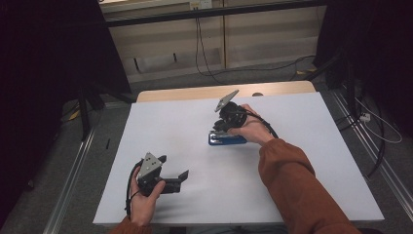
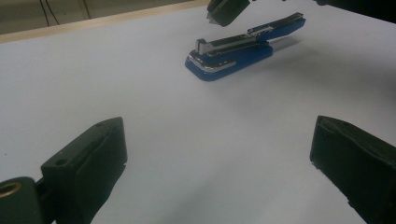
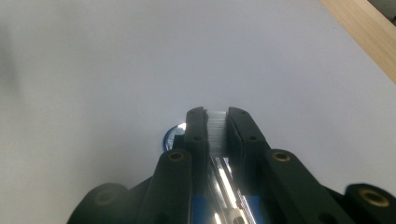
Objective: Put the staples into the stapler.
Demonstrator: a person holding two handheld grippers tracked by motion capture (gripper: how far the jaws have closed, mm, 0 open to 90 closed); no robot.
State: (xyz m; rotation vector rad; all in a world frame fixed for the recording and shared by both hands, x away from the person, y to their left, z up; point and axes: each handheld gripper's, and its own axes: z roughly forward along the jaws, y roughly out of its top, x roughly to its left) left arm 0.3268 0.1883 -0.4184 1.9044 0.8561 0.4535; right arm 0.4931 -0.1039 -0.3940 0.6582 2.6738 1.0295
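Note:
A blue stapler (image 1: pixel 226 140) with a chrome nose lies on the white table (image 1: pixel 204 195), right of the middle. In the left gripper view the stapler (image 2: pixel 233 53) has its upper arm slightly raised at the far end. My right gripper (image 1: pixel 221 129) points down over it, and its jaws (image 3: pixel 217 114) are shut on a pale ribbed strip of staples (image 3: pixel 217 133), directly above the stapler's shiny channel (image 3: pixel 224 186). My left gripper (image 1: pixel 173 166) rests near the front left of the table, open with nothing between its fingers (image 2: pixel 93 158), facing the stapler.
The table's wooden far edge (image 1: pixel 195 91) borders a floor with cables (image 1: pixel 204 63). Dark curtains hang on both sides, and a stand (image 1: pixel 87 107) is at the left. The person's orange sleeve (image 1: pixel 292 180) crosses the right front of the table.

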